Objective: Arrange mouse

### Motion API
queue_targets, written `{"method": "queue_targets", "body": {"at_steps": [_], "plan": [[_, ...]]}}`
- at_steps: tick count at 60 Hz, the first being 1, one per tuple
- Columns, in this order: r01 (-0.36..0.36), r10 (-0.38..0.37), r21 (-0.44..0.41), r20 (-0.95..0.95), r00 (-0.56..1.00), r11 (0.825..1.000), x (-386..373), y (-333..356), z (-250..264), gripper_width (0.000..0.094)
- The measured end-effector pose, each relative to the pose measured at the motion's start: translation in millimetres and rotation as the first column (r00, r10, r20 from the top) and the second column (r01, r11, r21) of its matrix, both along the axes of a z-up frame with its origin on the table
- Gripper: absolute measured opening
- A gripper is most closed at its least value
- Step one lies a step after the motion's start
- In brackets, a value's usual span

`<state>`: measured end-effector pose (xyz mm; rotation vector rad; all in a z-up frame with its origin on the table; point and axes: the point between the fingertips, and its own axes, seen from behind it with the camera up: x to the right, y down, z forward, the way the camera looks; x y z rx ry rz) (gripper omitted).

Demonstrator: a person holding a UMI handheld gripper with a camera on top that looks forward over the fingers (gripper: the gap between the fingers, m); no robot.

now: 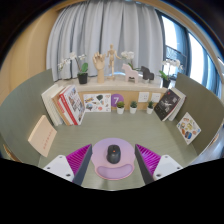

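Note:
A black mouse (113, 153) sits on a lilac mouse mat (112, 160) with a pink wrist rest, on the green desk. My gripper (113, 163) is open, with its two fingers (80, 159) spread wide either side of the mat. The mouse stands between the fingers with a clear gap on each side. The purple pads face inward and touch nothing.
A white shelf (110, 100) at the back of the desk holds small potted plants and books. More books lean at the left (62, 105) and right (168, 104). A flat tan box (42, 135) lies at the left, a booklet (188, 127) at the right. Curtains hang behind.

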<state>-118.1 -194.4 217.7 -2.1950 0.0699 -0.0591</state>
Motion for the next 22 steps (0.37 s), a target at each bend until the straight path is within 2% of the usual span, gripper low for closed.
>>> {"method": "queue_targets", "body": {"at_steps": [22], "plan": [[-0.014, 0.014, 0.023, 0.003, 1.000, 1.000, -21, -53, 15, 0.0864]]}}
